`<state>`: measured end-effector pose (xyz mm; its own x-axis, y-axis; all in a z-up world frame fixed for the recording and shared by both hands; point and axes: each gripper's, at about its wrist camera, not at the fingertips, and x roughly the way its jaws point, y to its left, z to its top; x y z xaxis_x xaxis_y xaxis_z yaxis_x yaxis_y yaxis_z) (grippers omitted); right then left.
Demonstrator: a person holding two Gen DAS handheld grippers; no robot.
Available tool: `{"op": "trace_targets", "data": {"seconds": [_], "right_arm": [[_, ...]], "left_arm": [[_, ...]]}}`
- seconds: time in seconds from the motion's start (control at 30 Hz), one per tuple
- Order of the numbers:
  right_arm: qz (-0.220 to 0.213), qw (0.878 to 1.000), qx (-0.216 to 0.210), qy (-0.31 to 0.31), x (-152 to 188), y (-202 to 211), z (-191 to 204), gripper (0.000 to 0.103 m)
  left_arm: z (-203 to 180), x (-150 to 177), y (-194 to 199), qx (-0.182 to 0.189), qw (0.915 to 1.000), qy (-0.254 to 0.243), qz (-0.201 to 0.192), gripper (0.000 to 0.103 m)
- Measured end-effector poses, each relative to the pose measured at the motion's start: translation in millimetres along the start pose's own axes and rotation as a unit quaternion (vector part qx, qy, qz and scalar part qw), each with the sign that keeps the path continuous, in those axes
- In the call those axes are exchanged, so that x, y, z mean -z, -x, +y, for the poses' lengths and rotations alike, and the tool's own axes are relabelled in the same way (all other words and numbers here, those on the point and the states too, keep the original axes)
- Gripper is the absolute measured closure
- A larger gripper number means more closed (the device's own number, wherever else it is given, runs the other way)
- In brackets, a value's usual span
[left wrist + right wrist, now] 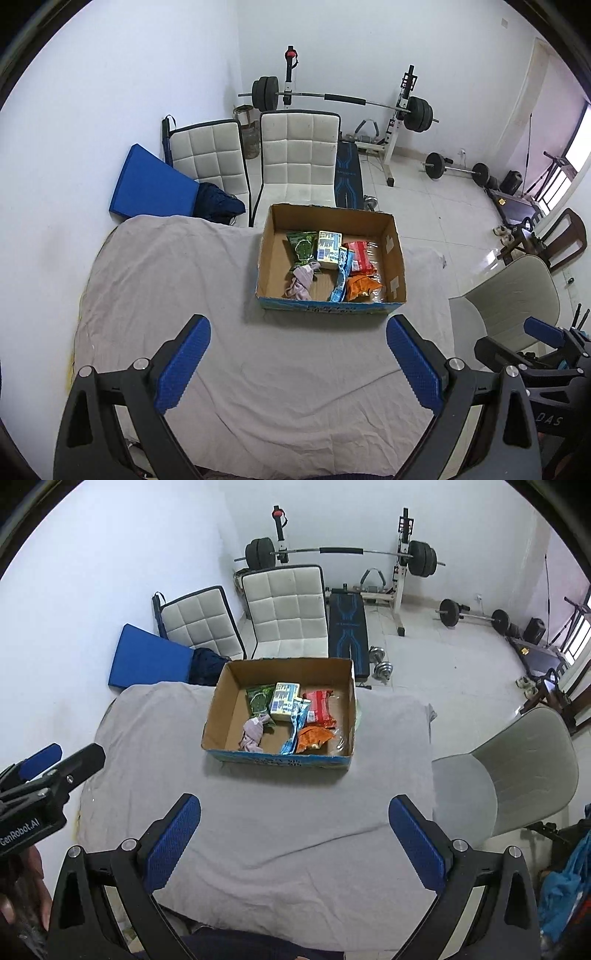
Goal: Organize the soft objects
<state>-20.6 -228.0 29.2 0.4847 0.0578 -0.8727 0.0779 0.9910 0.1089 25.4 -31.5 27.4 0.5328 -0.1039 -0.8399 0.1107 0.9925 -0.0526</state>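
Note:
An open cardboard box stands at the far side of a table under a grey cloth. In it lie a pink cloth, a green packet, a pale carton, a red packet, an orange packet and a blue wrapper. My left gripper is open and empty, well short of the box. My right gripper is open and empty, beside it.
Two white padded chairs and a blue mat stand behind the table. A grey chair is at the table's right. A barbell rack, bench and dumbbells fill the far floor.

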Motion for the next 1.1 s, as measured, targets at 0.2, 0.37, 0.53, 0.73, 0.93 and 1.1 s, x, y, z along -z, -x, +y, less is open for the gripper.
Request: {"op": "trace_targets", "data": {"seconds": [0.2, 0.37, 0.53, 0.73, 0.93, 1.1], "right_arm": [[-0.019, 1.0, 0.005, -0.001, -9, 6, 3, 0.0], [-0.03, 0.999, 0.013, -0.004, -18, 3, 4, 0.0], [-0.036, 0.999, 0.027, -0.01, -28, -6, 3, 0.0], [-0.041, 0.998, 0.035, -0.012, -37, -14, 3, 0.0], [-0.042, 0.998, 0.038, -0.011, -40, -18, 3, 0.0], [-0.043, 0.998, 0.042, -0.009, -42, -20, 2, 0.0]], "left_arm": [[-3, -3, 2, -0.005, 0.9999, -0.004, -0.009, 0.005], [-3, -11, -1, -0.01, 0.9996, -0.004, -0.024, 0.005], [2, -18, -6, -0.022, 0.9991, 0.002, -0.035, 0.005], [4, -22, -13, -0.032, 0.9988, 0.003, -0.038, 0.0], [2, -23, -18, -0.036, 0.9987, -0.002, -0.037, 0.0], [1, -23, -23, -0.036, 0.9987, -0.006, -0.034, 0.0]]}}
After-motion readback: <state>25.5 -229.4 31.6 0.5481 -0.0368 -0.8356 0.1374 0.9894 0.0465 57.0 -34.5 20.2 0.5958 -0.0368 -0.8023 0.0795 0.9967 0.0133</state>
